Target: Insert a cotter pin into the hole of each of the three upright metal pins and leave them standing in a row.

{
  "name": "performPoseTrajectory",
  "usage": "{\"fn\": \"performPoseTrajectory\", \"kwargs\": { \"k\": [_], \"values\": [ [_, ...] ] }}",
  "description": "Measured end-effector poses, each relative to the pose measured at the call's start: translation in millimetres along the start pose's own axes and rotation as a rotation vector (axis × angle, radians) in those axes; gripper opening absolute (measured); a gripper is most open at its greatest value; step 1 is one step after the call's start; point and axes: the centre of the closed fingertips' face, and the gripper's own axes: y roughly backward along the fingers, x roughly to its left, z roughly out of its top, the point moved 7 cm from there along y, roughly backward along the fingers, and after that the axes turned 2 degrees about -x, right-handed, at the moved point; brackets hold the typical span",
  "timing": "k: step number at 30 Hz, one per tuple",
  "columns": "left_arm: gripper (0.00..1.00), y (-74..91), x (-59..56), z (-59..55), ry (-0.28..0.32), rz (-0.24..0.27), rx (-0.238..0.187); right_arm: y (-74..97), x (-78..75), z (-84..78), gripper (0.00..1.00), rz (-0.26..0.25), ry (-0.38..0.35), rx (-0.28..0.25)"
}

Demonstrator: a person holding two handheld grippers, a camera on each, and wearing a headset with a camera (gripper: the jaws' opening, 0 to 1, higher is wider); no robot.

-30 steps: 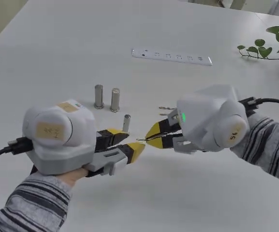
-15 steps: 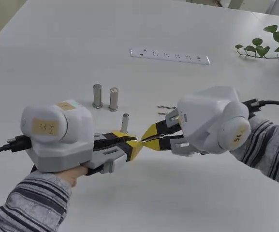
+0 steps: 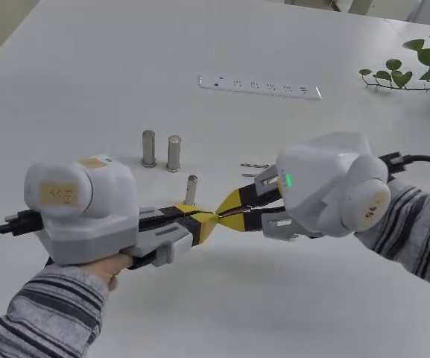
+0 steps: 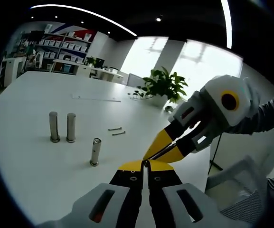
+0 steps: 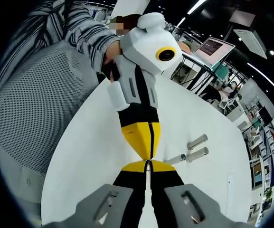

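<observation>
**White table, a few small parts**

On the white table (image 3: 88,67), two metal pins (image 3: 149,148) stand upright side by side left of centre. A third pin (image 3: 191,189) stands nearer, to their right. Two cotter pins (image 3: 254,165) lie further right. A power strip (image 3: 259,86) lies at the far side, and a leafy sprig (image 3: 416,71) shows at the far right.

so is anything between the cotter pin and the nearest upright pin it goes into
Nothing visible does. The cotter pin is pinched where the left tool and right tool meet tip to tip, and the nearest metal pin stands behind them with bare table between.
</observation>
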Motion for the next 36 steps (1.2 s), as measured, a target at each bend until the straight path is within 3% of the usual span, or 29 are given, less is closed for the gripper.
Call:
{"fn": "performPoseTrajectory", "kwargs": {
  "k": [9, 12, 21, 27, 36],
  "values": [
    [0.0, 1.3, -0.9, 2.4, -0.091, 0.006, -0.013, 0.3, -3.2, -1.7, 0.0, -0.017, -0.047, 0.02],
    [0.0, 1.2, -4.2, 3.6, -0.151, -0.004, -0.006, 1.3, -3.3, -3.5, 0.0, -0.013, -0.076, 0.024],
    [0.0, -0.5, -11.5, 3.9, -0.226, -0.045, 0.003, 2.7, 0.6, -6.5, 0.0, 0.015, -0.095, 0.04],
    [0.0, -1.4, -12.5, 2.3, -0.284, -0.051, 0.029, 1.7, 3.0, -6.8, 0.0, 0.038, -0.074, 0.058],
    [0.0, -2.4, -9.7, 1.5, -0.302, -0.025, 0.039, 2.3, 0.2, -8.2, 0.0, 0.017, -0.026, 0.093]
  ]
}}
